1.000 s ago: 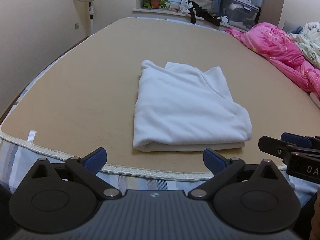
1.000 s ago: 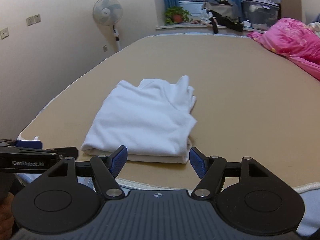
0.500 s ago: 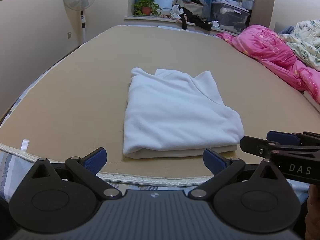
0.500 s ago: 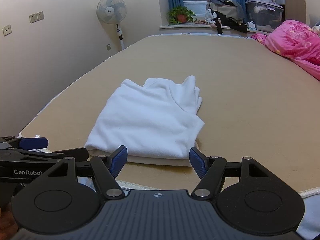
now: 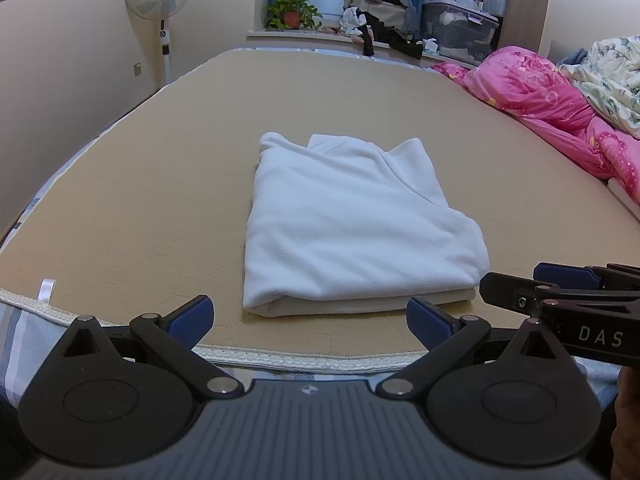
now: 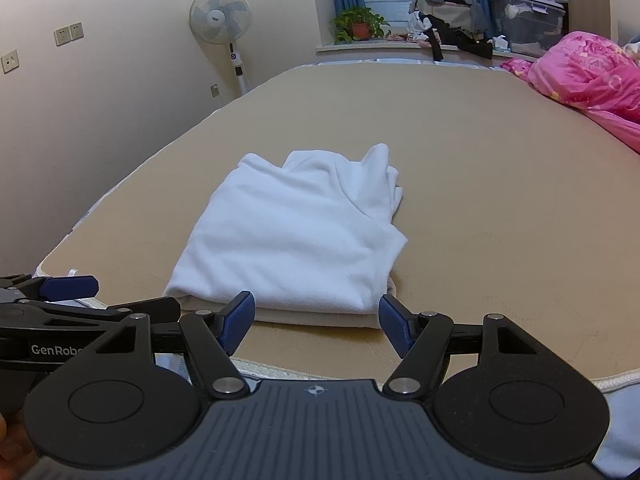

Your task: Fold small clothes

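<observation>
A white garment (image 5: 352,224) lies folded into a flat rectangle on the tan mattress (image 5: 140,208), close to its near edge. The same folded garment (image 6: 296,236) shows in the right wrist view. My left gripper (image 5: 310,316) hangs just short of the garment's near fold, jaws wide apart and nothing between them. My right gripper (image 6: 316,320) stands open too, apart from the cloth, over the mattress edge. Each gripper appears at the side of the other's view: the right gripper (image 5: 560,292) and the left gripper (image 6: 72,292).
A pink quilt (image 5: 544,108) and a floral one (image 5: 608,76) are heaped along the mattress's right side. A standing fan (image 5: 158,0) is by the left wall. The windowsill holds a potted plant (image 5: 292,14), piled clothes (image 5: 380,16) and a storage box (image 5: 460,28).
The left wrist view has swung slightly, so the garment sits a little more left and lower. Both grippers stay open and keep their place near the mattress edge.
</observation>
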A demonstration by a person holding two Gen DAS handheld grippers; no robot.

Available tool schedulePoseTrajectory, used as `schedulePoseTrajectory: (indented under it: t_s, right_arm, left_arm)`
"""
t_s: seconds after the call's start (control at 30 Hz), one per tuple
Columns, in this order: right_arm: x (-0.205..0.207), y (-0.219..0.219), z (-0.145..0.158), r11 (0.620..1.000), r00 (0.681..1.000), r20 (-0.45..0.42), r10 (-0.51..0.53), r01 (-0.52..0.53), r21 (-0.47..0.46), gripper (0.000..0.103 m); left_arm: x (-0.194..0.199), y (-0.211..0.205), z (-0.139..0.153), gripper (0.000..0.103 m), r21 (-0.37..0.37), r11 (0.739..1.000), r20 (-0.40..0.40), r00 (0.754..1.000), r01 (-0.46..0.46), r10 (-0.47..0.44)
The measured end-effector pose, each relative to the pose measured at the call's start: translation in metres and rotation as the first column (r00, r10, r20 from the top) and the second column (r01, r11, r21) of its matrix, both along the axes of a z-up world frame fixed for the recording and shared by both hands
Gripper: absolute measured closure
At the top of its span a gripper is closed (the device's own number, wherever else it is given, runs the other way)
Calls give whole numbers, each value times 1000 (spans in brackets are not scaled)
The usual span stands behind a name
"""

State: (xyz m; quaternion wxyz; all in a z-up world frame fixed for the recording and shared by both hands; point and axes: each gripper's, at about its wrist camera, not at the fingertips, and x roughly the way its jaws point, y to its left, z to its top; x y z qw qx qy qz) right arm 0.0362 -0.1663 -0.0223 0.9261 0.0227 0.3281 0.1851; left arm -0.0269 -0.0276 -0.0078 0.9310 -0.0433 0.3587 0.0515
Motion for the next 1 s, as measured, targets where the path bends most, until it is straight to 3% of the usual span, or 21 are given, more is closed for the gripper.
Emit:
schedulePoseTrajectory:
  t_s: [1.0]
  right_arm:
    - [0,-2,0,1000,1000,-4,0,0,1,33]
  left_arm:
    - [2,2,-1,0,-3,1000,0,1000,1,-1]
